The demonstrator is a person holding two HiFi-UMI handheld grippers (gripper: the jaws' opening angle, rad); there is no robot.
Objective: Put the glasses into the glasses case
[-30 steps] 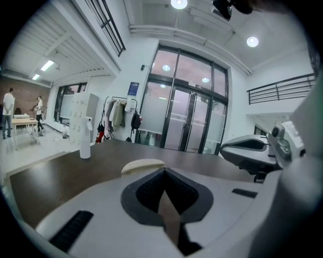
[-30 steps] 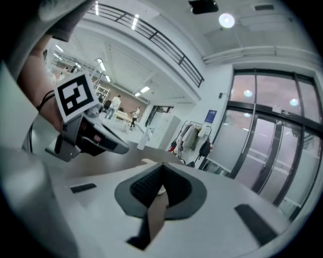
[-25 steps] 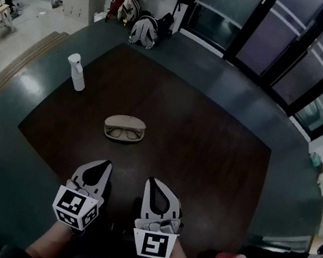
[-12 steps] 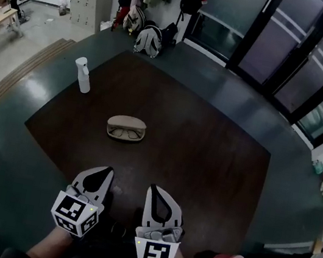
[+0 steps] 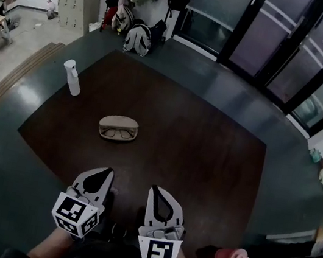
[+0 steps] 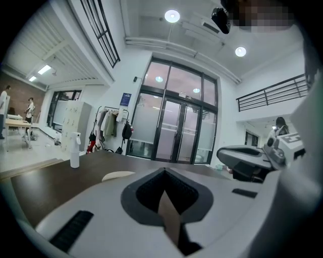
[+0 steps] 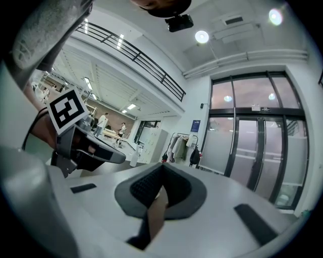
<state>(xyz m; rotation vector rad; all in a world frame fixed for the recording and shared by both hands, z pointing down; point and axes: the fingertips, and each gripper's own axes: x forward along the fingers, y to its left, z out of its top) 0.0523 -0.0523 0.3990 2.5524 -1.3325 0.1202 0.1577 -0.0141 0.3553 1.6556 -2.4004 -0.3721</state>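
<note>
A beige glasses case (image 5: pixel 119 121) lies open near the middle of the dark brown table (image 5: pixel 206 158), with dark-framed glasses (image 5: pixel 117 132) resting inside it. Both grippers hover side by side at the table's near edge, well short of the case. My left gripper (image 5: pixel 100 174) is shut with nothing in it, and so is my right gripper (image 5: pixel 160 193). In the left gripper view the case (image 6: pixel 118 175) shows as a pale sliver beyond the shut left gripper (image 6: pixel 164 170), with the right gripper (image 6: pixel 247 162) off to the side. The right gripper view looks over its shut right gripper (image 7: pixel 162 166) at the left gripper (image 7: pixel 83 146).
A white spray bottle (image 5: pixel 71 77) stands at the table's far left. A pink bottle (image 5: pixel 231 257) lies off the table's near right corner. Backpacks (image 5: pixel 137 36) and hanging coats sit by the far wall, beside glass doors (image 5: pixel 275 46).
The head view has shifted a little, so the case and the bottle sit slightly lower left in the frame. Both grippers stay shut at the near edge.
</note>
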